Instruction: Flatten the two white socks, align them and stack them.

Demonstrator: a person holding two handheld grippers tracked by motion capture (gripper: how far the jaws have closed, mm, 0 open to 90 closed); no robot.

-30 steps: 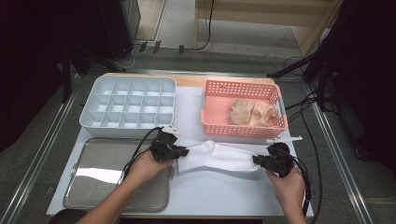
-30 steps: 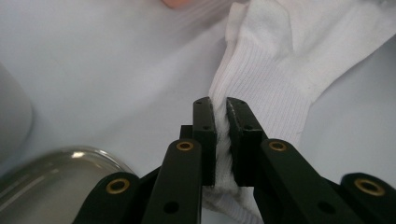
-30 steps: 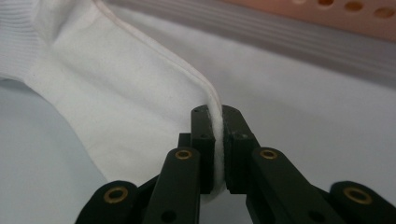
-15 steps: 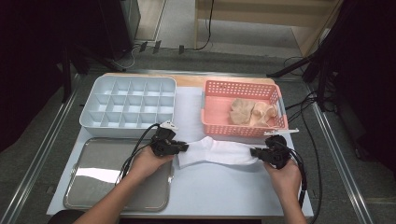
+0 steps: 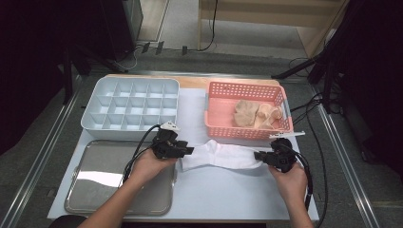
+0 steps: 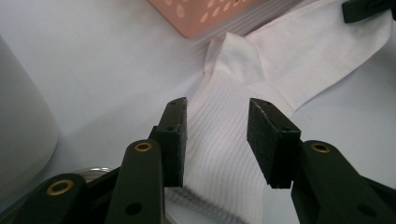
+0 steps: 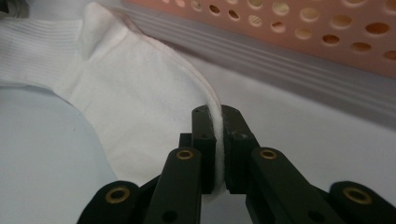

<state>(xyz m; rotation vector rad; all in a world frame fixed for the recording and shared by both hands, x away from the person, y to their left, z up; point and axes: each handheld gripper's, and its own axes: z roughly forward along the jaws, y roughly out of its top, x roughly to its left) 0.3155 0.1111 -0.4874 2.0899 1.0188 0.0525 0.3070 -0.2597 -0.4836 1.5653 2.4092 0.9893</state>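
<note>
On the pale blue table top (image 5: 228,194), just in front of the pink perforated plastic basket (image 5: 247,127), we had a white ribbed cotton sock (image 5: 221,155) laid out lengthwise between our two tools. We watched the left gripper (image 5: 186,150) at the cuff end: its black foam-faced jaws had just been opening, and they stood apart with the ribbed cuff lying flat between them, neither pad pressing on the cloth. From the left gripper view the fine ribbing ran along the cuff, and past it the knit turned smooth, with a small soft fold where the heel bunched up near the basket's base.

We held the toe end with the right gripper (image 5: 259,156), and there the jaws were together, clamped on a thin edge of the sock (image 7: 140,93); the right gripper view showed the white fabric pinched into a narrow strip between the two black pads and rising in a gentle curve away from them.

Behind the left hand sat a grey-white plastic organiser tray with square compartments (image 5: 130,108), and beneath that hand a shiny rectangular metal tray (image 5: 95,190). Inside the basket lay a rumpled heap of beige socks (image 5: 256,114).
</note>
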